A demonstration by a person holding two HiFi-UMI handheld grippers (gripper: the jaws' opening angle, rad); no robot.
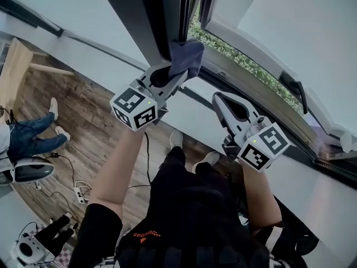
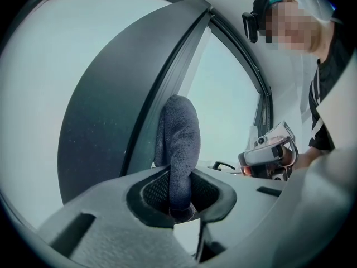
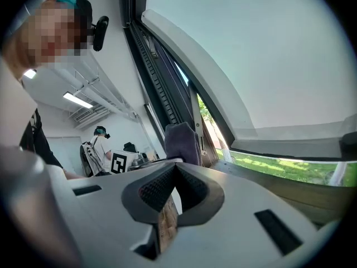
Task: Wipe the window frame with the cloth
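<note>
The dark window frame [image 1: 166,21] is seen as a tall upright post, and against its right side a white window sash [image 1: 290,27] is swung open, with green foliage [image 1: 245,66] visible through the gap at the sash's lower edge. Below the frame, a wooden floor [image 1: 72,116] is spread out, and on it, well to the left of the frame, a second person's legs in jeans [image 1: 30,135] are seen beside a tangle of cables [image 1: 75,191]. The left gripper [image 1: 177,76] is raised to the frame, with its jaws clamped on the grey cloth [image 1: 188,57], a fold of which is pinched between the ribbed pads. The rest of the cloth is bunched above the jaws and appears to be pressed against the frame's dark edge, though actual contact cannot be confirmed from the left gripper view. The right gripper [image 1: 217,97] is held just to the right of the frame and lower than the cloth, apart from both. Its jaws are drawn together to a thin slit with nothing held between them, and they are pointed up toward the frame. A dark handle [image 1: 298,88] is fixed on the sash, well to the right of the frame.
</note>
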